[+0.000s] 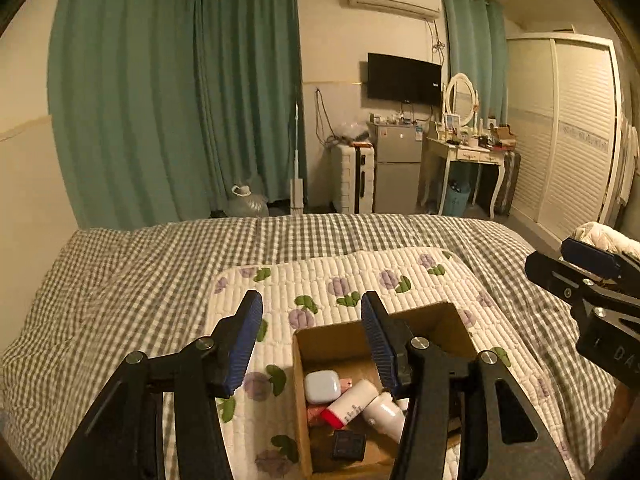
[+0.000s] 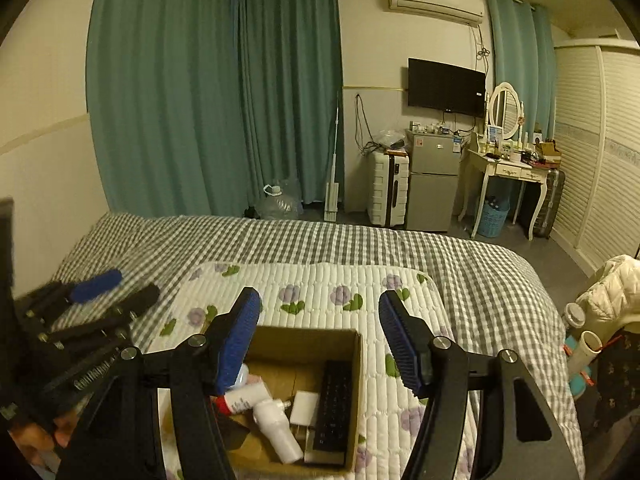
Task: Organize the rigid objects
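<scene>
Bedroom scene: a quilted mat (image 2: 320, 280) on the bed (image 2: 280, 236) carries an open box (image 2: 354, 400) already holding bottles (image 2: 276, 424), a remote (image 2: 334, 408) and small cases (image 1: 322, 386). Left gripper (image 1: 312, 340) and right gripper (image 2: 320, 340) hover above it, fingers apart, empty. No loose items show on the mat, so the task appears nearly complete.

White letters "DAS", cut off at the frame edge, stand on the black right gripper's body (image 1: 616, 350).

Grey-checked bedspread (image 2: 320, 240), purple-flowered white mat (image 2: 320, 280), brown box (image 2: 356, 400), teal curtains (image 2: 200, 80).
</scene>
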A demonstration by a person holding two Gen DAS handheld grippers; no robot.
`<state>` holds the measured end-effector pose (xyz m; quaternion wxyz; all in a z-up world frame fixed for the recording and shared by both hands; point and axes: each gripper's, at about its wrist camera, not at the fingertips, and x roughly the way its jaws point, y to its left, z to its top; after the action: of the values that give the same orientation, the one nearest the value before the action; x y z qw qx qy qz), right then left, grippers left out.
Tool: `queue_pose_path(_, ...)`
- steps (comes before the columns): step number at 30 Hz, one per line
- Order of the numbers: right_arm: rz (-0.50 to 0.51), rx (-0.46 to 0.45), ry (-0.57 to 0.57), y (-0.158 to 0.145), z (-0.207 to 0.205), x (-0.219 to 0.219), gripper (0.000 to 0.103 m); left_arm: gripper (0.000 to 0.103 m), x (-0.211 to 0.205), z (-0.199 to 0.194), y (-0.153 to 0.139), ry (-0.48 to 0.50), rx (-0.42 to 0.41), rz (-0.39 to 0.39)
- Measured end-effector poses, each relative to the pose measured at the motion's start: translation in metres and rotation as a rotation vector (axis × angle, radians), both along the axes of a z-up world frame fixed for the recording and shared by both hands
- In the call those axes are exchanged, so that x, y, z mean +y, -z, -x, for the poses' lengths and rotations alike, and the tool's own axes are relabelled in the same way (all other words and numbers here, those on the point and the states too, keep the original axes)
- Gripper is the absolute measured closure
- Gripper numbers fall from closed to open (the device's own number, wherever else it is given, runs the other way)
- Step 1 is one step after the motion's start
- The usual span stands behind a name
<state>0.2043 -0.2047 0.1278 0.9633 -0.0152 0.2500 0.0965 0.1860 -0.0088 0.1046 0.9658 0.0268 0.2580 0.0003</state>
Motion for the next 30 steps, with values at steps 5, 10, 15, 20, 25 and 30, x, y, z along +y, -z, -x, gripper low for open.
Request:
queue_pose_path(5,-0.027,-0.025,0.021,-0.014,0.03,-0.007,0.041,0.046,0.007,0.031,-0.004,-0.011,-0.03,-0.002)
queue_pose_path(10,-0.027,-0.015,0.032,-0.005,0.052,-0.012,0.041,0.045,0.014,0.053,-0.002,-0.031,-0.04,-0.019)
queue_pose_path(15,-0.042,0.028,0.064,0.022,0.071,-0.022,0.041,0.041,0.012,0.074,0.001,-0.019,-0.06,-0.002)
queue_pose_path(20,-0.06,0.013,0.08,0.027,0.082,-0.03,0.006,0.01,0.007,0.092,0.02,-0.008,-0.07,0.019)
queue_pose_path(25,-0.065,-0.011,0.093,0.032,0.09,-0.031,0.0,0.0,0.005,0.103,0.039,-0.016,-0.067,0.022)
queue_pose_path(30,-0.074,0.012,0.11,0.061,0.097,-0.037,0.0,0.0,0.01,0.112,0.051,-0.035,-0.074,0.028)
